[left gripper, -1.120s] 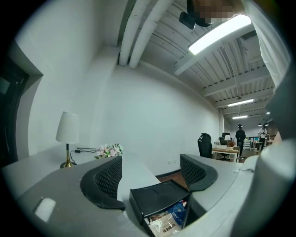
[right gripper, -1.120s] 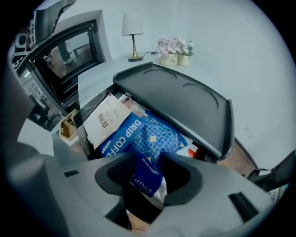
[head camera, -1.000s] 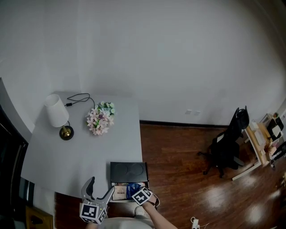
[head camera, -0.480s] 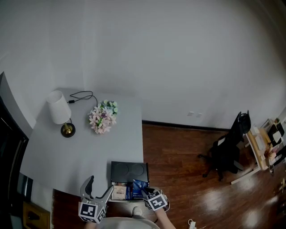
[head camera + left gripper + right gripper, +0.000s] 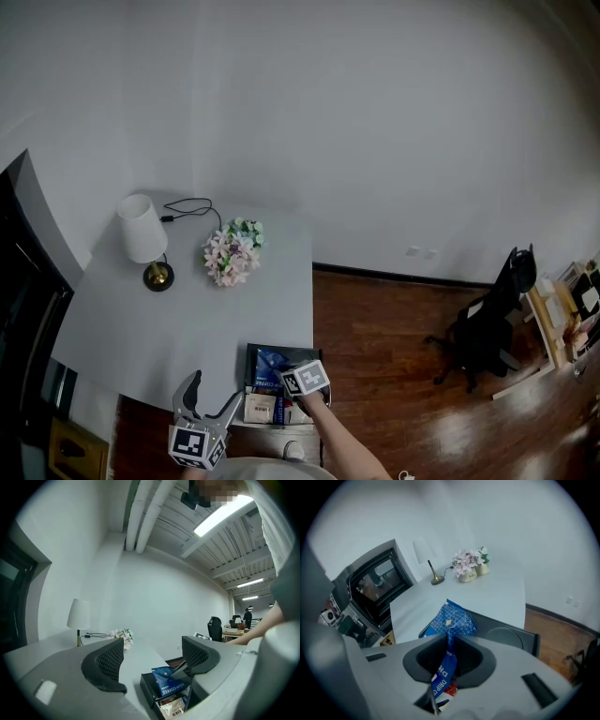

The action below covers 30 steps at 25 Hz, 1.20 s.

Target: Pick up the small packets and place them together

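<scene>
My right gripper (image 5: pixel 286 377) is shut on a blue drip-coffee packet (image 5: pixel 270 367) and holds it above the black tray (image 5: pixel 253 352) at the grey table's near edge. In the right gripper view the blue packet (image 5: pixel 453 619) sticks out past the right gripper (image 5: pixel 449 641), pinched by its lower part. A beige packet (image 5: pixel 259 408) lies in the tray's near section, beside other packets. My left gripper (image 5: pixel 208 398) hovers open to the tray's left, nothing between its fingers. From the left gripper (image 5: pixel 152 652) view, the blue packet (image 5: pixel 168 680) hangs over the tray (image 5: pixel 146 689) and the beige packet (image 5: pixel 172 708).
A white lamp (image 5: pixel 142 234) with a cable (image 5: pixel 187 207) and a bunch of flowers (image 5: pixel 232 253) stand at the back of the table (image 5: pixel 141 319). Wooden floor lies to the right, with a black office chair (image 5: pixel 492 323) and a desk beyond.
The right gripper has lifted the blue packet out of the tray's near section and carried it up and toward the tray's far part. The left gripper has stayed put.
</scene>
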### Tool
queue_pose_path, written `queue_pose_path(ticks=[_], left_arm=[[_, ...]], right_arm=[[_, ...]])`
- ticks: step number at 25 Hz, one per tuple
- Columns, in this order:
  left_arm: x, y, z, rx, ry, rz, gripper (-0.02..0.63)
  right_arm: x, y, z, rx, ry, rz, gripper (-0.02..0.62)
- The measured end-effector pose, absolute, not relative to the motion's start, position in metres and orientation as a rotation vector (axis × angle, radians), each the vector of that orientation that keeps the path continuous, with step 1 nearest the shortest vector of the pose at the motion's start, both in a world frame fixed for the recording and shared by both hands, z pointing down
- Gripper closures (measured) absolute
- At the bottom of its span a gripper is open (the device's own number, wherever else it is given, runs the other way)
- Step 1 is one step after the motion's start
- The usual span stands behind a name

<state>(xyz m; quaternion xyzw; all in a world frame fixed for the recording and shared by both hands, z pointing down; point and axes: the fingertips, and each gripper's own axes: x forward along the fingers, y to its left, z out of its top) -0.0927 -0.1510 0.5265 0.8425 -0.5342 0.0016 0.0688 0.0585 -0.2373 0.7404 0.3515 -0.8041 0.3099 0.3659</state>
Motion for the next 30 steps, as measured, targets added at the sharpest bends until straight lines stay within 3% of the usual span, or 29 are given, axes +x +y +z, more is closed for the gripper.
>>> queue_pose_path(ticks=[6, 8, 9, 12, 14, 22, 30], left_arm=[[-0.105, -0.147, 0.524, 2.51, -1.668, -0.017, 0.224], [-0.109, -0.145, 0.523, 2.504, -1.682, -0.012, 0.224], [-0.111, -0.144, 0.524, 2.502, -1.685, -0.006, 0.224], [-0.113, -0.142, 0.527, 2.494, -1.683, 0.004, 0.224], [-0.112, -0.143, 0.528, 2.493, -1.675, 0.001, 0.224], [-0.097, -0.153, 0.518, 2.552, -1.614, -0.027, 0.236], [-0.078, -0.166, 0.497, 2.616, -1.558, -0.073, 0.213]], right_arm=[[0.043, -0.249, 0.764, 0.906, -1.986, 0.787, 0.518], [0.045, -0.255, 0.768, 0.951, -1.948, 0.773, 0.497], [0.047, -0.258, 0.768, 0.979, -1.934, 0.758, 0.442], [0.051, -0.265, 0.763, 1.035, -1.934, 0.677, 0.418], [0.05, -0.263, 0.753, 1.052, -1.957, 0.638, 0.177], [0.057, -0.244, 0.623, 1.25, -2.515, 0.453, 0.172], [0.134, -0.191, 0.519, 1.547, -2.577, -0.037, 0.172]])
